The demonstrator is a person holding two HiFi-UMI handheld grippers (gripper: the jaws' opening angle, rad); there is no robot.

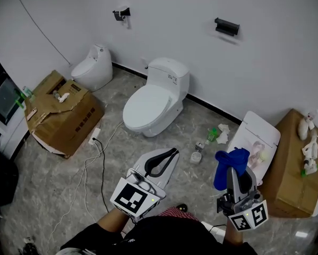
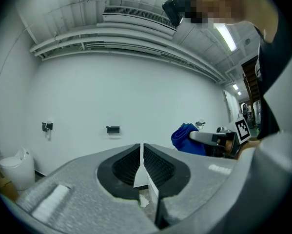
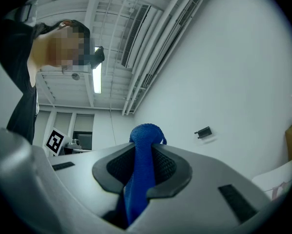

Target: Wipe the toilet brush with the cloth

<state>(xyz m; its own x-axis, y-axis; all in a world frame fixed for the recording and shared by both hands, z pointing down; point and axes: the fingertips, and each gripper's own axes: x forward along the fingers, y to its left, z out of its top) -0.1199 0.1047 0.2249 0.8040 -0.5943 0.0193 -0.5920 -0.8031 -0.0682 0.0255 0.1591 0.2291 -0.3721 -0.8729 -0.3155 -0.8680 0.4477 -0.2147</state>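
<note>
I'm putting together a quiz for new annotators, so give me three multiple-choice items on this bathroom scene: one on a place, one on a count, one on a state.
1. Where is the blue cloth?
A. On the cardboard box
B. Between the jaws of the right gripper
C. On a toilet lid

2. How many toilets show in the head view?
A. One
B. Three
C. Two

3. How do the jaws of the left gripper stand?
A. Shut, with nothing between them
B. Wide open
C. Clamped on a brush

Answers:
1 B: the right gripper view shows the cloth pinched between its pads.
2 C: a larger toilet stands mid-floor and a smaller toilet to its left.
3 A: the left gripper view shows the pads meeting, with nothing between them.
</note>
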